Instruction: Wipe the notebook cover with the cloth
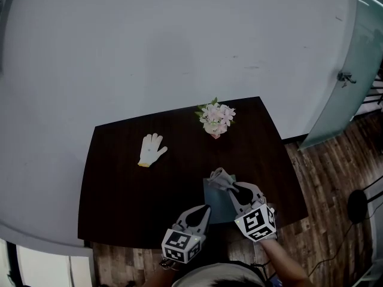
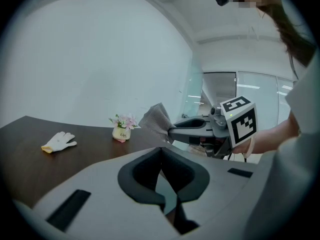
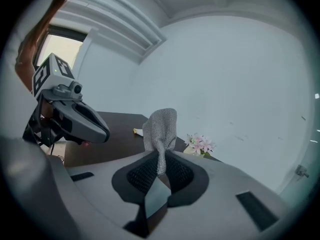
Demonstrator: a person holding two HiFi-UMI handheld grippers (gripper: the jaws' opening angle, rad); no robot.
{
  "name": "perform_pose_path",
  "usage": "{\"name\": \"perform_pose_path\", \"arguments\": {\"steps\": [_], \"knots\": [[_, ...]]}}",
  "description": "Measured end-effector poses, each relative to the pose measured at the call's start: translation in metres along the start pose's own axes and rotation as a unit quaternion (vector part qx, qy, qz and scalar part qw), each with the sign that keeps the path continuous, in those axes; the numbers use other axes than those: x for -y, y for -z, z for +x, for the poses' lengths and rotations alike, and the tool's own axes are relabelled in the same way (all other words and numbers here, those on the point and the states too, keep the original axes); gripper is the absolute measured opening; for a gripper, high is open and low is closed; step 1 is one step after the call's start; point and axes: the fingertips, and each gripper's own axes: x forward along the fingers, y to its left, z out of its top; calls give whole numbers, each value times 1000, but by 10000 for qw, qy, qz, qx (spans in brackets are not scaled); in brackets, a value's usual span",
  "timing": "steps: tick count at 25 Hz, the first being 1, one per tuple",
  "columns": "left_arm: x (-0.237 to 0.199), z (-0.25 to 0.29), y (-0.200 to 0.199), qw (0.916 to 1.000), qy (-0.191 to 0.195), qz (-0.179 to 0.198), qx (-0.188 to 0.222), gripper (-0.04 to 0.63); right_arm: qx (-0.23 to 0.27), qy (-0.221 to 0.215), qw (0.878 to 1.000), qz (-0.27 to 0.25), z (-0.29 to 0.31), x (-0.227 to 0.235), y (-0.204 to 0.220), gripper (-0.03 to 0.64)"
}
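A grey-blue notebook (image 1: 215,205) lies on the dark table (image 1: 119,190) near its front edge. My right gripper (image 1: 234,189) hovers over the notebook's far right part, shut on a crumpled grey cloth (image 1: 220,177). In the right gripper view the cloth (image 3: 160,127) sticks up past the closed jaws (image 3: 161,156). My left gripper (image 1: 206,208) is at the notebook's left edge, its jaws shut with nothing between them (image 2: 161,150). The left gripper view shows the right gripper (image 2: 172,132) with the cloth (image 2: 156,118) just ahead.
A small pot of pink flowers (image 1: 216,120) stands at the table's far edge. A white glove (image 1: 152,149) lies to the left of the middle. A pale wall runs behind the table, with wooden floor (image 1: 335,178) and a glass panel (image 1: 350,70) to the right.
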Motion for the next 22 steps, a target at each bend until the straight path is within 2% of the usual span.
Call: {"name": "perform_pose_path", "arguments": {"steps": [10, 22], "knots": [[-36, 26, 37, 9982, 201, -107, -557, 18, -513, -570, 9954, -571, 67, -20, 24, 44], [-68, 45, 86, 9909, 387, -322, -1252, 18, -1257, -1222, 9788, -1056, 129, -50, 67, 44]]}}
